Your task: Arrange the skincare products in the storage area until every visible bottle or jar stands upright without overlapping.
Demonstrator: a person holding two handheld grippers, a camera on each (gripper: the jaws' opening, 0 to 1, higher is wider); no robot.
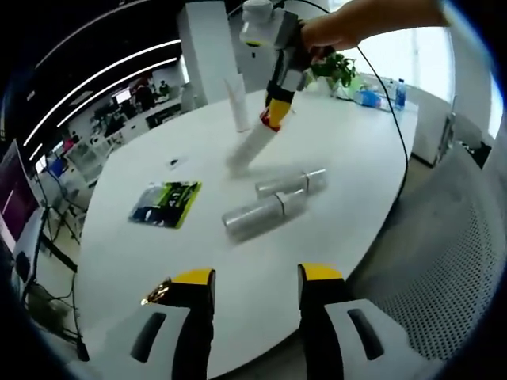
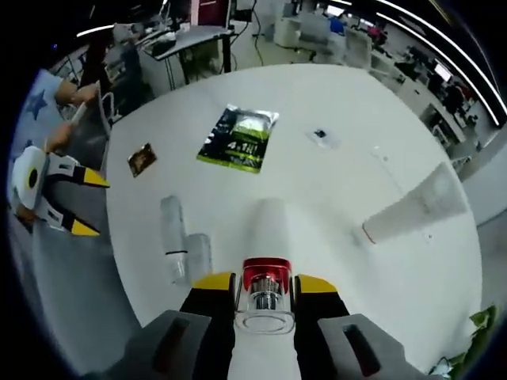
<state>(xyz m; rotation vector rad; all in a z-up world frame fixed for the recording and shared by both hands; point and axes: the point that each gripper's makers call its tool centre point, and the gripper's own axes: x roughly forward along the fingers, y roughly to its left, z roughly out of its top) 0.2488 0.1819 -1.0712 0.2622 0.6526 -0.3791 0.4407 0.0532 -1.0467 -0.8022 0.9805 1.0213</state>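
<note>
Here a white tube (image 2: 268, 229) with a red collar is clamped at its cap end between the jaws of the right gripper (image 2: 265, 286), tilted over the white table (image 1: 341, 150). Two clear bottles (image 1: 257, 214) are seen lying beside each other; another white tube (image 1: 237, 101) stands upright. The left gripper (image 1: 257, 277) is held open, empty, near a green packet (image 1: 166, 203).

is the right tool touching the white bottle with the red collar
Touching: in the right gripper view the right tool is clamped on the white bottle at its red collar.
</note>
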